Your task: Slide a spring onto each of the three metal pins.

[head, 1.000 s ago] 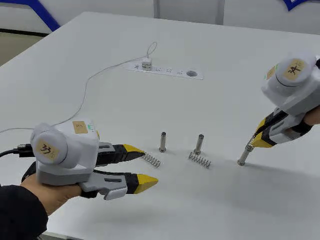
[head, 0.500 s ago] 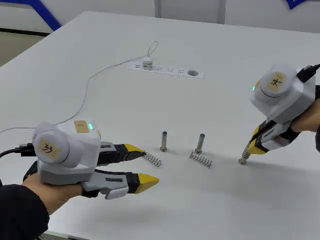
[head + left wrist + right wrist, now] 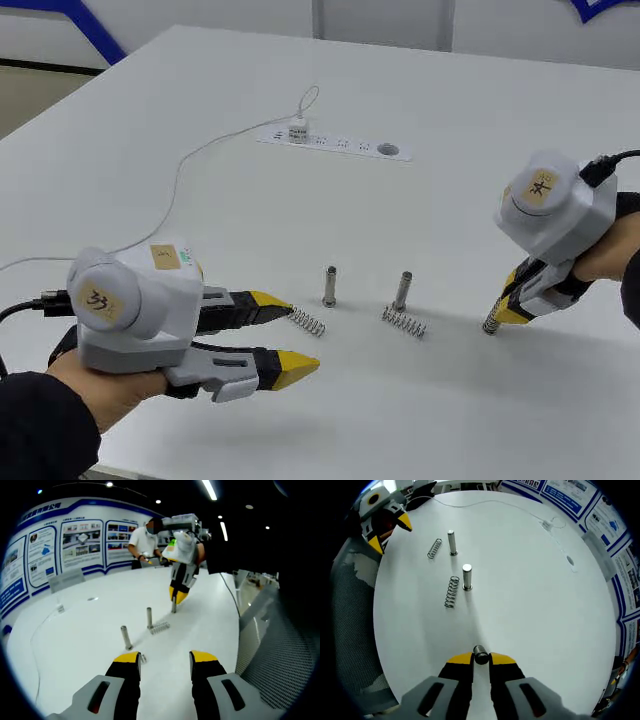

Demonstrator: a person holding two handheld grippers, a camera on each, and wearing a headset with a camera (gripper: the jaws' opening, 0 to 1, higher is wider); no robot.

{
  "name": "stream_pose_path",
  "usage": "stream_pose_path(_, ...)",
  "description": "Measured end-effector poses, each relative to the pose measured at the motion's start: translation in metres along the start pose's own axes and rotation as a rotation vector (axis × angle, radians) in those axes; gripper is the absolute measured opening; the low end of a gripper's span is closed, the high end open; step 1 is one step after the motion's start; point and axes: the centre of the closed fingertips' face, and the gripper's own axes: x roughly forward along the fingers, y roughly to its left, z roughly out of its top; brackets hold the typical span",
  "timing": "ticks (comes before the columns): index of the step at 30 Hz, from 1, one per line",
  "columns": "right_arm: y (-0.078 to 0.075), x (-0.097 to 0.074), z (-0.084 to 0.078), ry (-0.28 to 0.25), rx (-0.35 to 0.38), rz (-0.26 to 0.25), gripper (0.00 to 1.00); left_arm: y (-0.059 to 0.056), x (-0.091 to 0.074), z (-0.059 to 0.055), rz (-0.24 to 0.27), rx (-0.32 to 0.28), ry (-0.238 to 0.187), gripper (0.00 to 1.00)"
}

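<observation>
Bright, even overhead light floods the white bench [image 3: 400,420]; only a soft, faint shadow sits under the left claw [image 3: 300,336]. Ceiling strip lights [image 3: 210,489] glare in the left gripper view, fisheye edges bending.

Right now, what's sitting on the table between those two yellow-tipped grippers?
In the head view, between the left gripper and right gripper: one upright pin with a spring lying beside it, then another pin and another spring.
</observation>
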Motion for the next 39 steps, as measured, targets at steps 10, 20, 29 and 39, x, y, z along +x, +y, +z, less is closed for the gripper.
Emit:
stream_pose_path(10, 0.001, -0.019, 0.011, -0.046, -0.014, -0.039, 0.19, 0.000, 0.000, 0.000, -0.002, 0.001, -0.001, 0.40)
stream_pose_path(20, 0.020, -0.018, 0.052, -0.172, 0.001, 0.005, 0.19, 0.000, 0.001, -0.001, -0.005, 0.003, 0.003, 0.40)
stream_pose_path(29, 0.039, 0.008, 0.061, -0.161, -0.007, 0.061, 0.17, 0.000, 0.001, -0.001, -0.003, 0.002, 0.003, 0.39)
stream_pose_path(39, 0.044, 0.035, 0.067, -0.147, 0.009, 0.093, 0.16, -0.001, 0.002, 0.000, -0.005, 0.006, 0.006, 0.39)
